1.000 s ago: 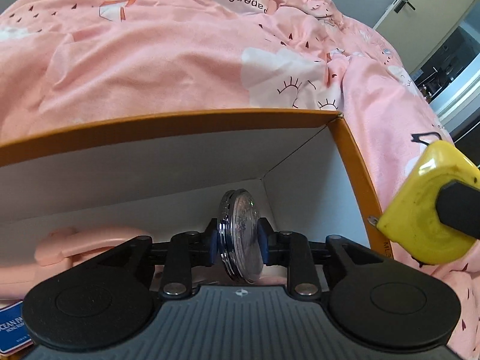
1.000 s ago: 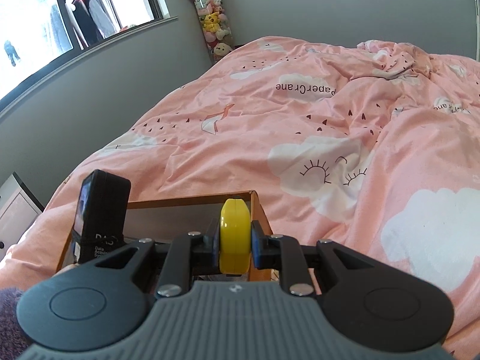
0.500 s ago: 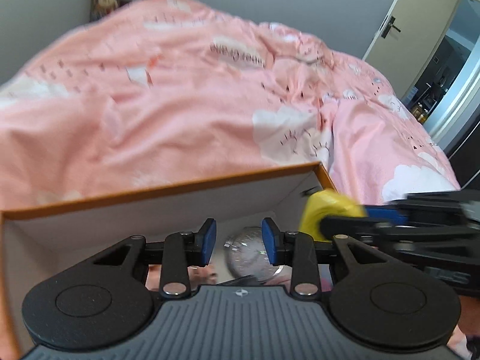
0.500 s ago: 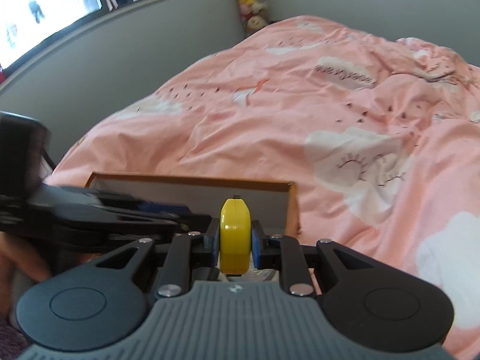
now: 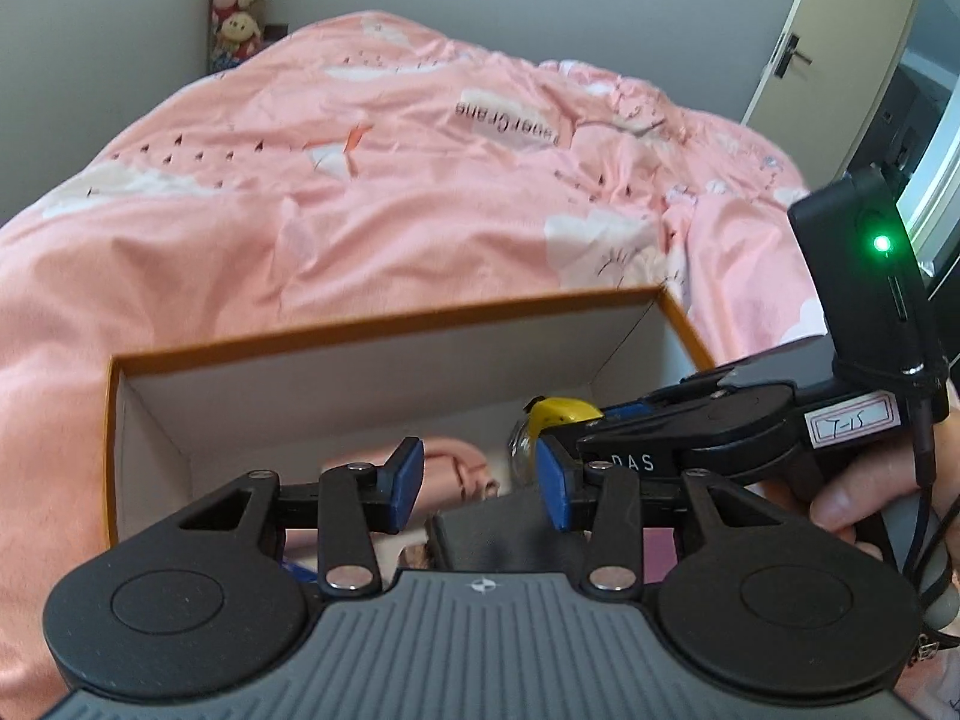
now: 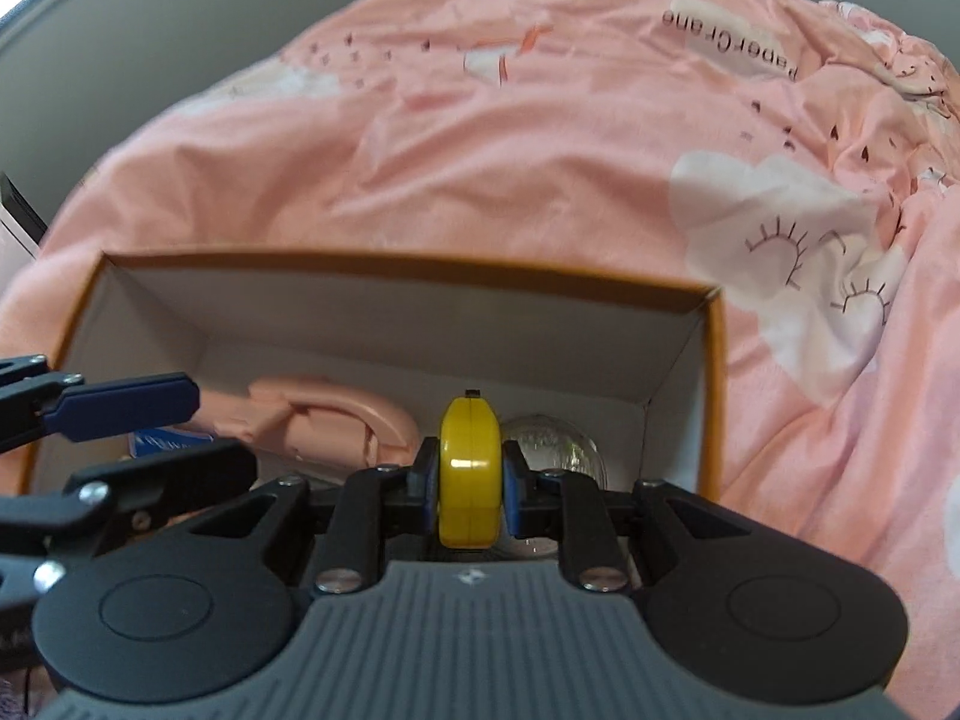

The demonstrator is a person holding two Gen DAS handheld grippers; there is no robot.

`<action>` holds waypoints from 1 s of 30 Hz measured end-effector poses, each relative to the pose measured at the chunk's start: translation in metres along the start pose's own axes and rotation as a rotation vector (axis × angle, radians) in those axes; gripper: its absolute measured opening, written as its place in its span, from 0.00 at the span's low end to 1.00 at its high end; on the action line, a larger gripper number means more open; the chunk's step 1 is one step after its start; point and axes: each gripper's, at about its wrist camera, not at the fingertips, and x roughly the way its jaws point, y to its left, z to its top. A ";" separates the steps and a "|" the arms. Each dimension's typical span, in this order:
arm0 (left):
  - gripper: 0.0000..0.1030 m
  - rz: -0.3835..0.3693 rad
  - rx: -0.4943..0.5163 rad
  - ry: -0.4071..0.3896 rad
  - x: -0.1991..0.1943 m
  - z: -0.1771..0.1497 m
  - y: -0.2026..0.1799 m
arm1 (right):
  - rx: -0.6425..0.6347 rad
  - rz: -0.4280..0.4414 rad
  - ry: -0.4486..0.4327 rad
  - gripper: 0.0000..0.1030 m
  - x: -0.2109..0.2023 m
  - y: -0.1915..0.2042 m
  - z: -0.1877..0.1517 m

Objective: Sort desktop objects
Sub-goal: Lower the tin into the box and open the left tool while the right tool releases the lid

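The right gripper (image 6: 470, 489) is clamped on a yellow tape measure (image 6: 469, 471), a smooth, rounded plastic case held edge-on between the blue pads, with a small dark tab at its top. It hangs inside the open box (image 6: 414, 273), near the far right corner. The box is stiff cardboard, rectangular, with an orange rim and outer skin and plain white inner walls; it sits on a pink quilt (image 6: 540, 138), soft and creased, printed with white clouds, closed-eye lashes and small dark marks.

Just right of the tape measure, on the box floor, lies a round clear disc (image 6: 555, 438), glassy and shiny, with a ribbed or faceted face. To the left is a pale pink plastic piece (image 6: 336, 414) with a curved loop handle, smooth and matte. A small blue carton (image 6: 171, 441) shows at the box's left side, partly hidden.

The left gripper (image 5: 477, 483) is above the near part of the box; its jaws are opening and nothing is between the flat blue pads. In its view the right gripper (image 5: 543, 420) reaches in from the right, with the tape measure (image 5: 564, 409) at its tip and the disc (image 5: 521, 447) just below it. A hand (image 5: 882, 492) grips the black handle at the right edge. Plush toys (image 5: 240, 6) are stacked in the far corner of the room.
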 end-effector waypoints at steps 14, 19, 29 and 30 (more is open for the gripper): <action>0.46 0.048 0.018 0.086 0.012 -0.018 0.003 | -0.164 -0.103 -0.037 0.19 -0.019 0.012 0.001; 0.46 0.035 -0.001 0.100 0.014 -0.020 0.005 | -0.228 -0.084 -0.032 0.16 -0.013 0.014 -0.001; 0.46 0.026 -0.010 0.128 0.019 -0.024 0.006 | -0.362 -0.120 -0.001 0.16 0.016 0.024 -0.007; 0.46 0.025 -0.008 0.131 0.021 -0.025 0.005 | -0.367 -0.123 -0.008 0.16 0.016 0.023 -0.009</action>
